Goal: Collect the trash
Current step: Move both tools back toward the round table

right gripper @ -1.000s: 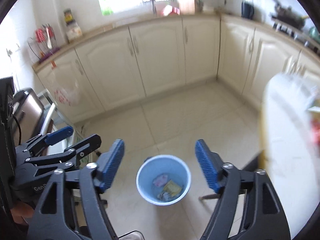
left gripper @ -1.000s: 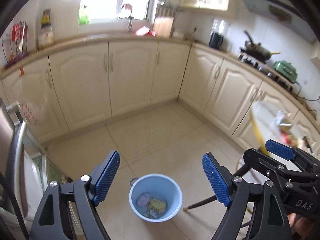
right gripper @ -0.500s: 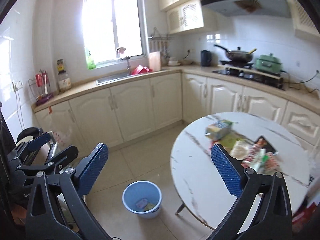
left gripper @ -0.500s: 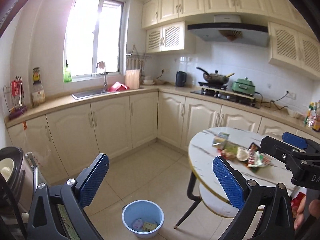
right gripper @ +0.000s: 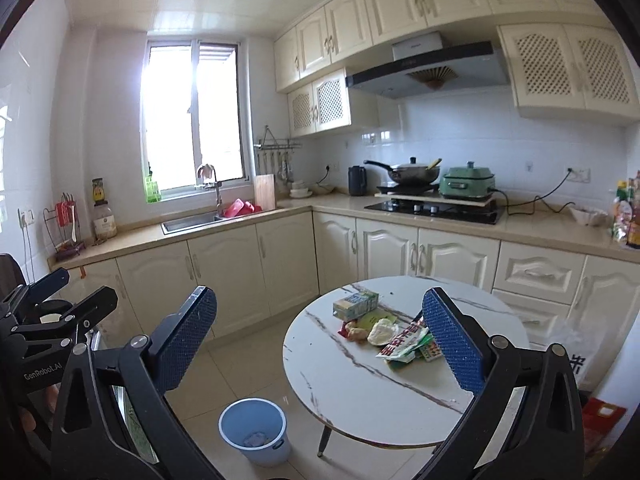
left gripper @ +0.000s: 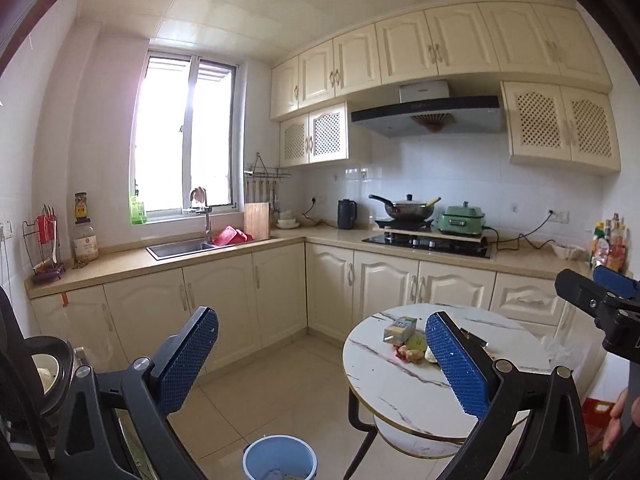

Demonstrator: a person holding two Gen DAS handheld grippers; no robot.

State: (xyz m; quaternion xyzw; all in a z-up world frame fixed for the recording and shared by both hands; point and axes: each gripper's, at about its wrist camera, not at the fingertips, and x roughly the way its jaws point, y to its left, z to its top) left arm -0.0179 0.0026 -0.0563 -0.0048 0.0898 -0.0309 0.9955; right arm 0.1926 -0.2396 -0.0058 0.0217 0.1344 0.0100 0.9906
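Both grippers were empty with fingers spread wide, nothing between the pads. Left to right in the right wrist view: left gripper (right gripper: 48, 312) at the far left edge, blue bin (right gripper: 254, 430) on the floor beside the round marble table (right gripper: 360, 392), a few scraps already in it, then the trash pile on the tabletop: green carton (right gripper: 355, 304), crumpled white wad (right gripper: 382, 331), red-and-green wrappers (right gripper: 408, 347). The pile lay ahead and right of centre for the right gripper (right gripper: 320, 344), its right finger (right gripper: 452, 344) overlapping the wrappers in view. From the left gripper (left gripper: 322, 364) the pile sat further right, mostly behind its right finger. Right hand judged nearer, so likely to pick next. The wrappers' long axis ran diagonally, up to the right.
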